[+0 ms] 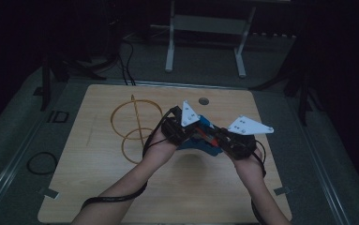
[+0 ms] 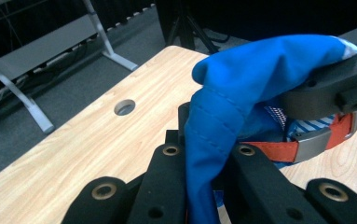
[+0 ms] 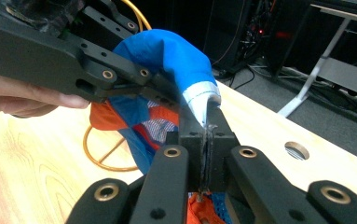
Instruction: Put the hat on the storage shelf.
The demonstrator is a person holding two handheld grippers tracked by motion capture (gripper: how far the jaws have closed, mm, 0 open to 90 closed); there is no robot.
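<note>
A blue fabric item (image 1: 206, 125) with an orange strap (image 2: 278, 150) and a metal buckle is held up over the middle of the wooden table (image 1: 97, 187). My left gripper (image 2: 209, 156) is shut on a fold of the blue fabric (image 2: 260, 70), which bunches between its jaws. My right gripper (image 3: 207, 128) is shut on the fabric's white-edged corner (image 3: 202, 95). In the high view the left gripper (image 1: 191, 133) and right gripper (image 1: 217, 137) meet tip to tip at the item. Mesh lining and orange cloth (image 3: 164, 116) hang below.
A gold wire hoop stand (image 1: 137, 124) lies on the table just left of my left hand. A round cable hole (image 1: 204, 101) sits near the far edge. A white-legged frame (image 1: 205, 28) stands on the floor behind. A cable loop (image 1: 41, 162) lies on the floor at left.
</note>
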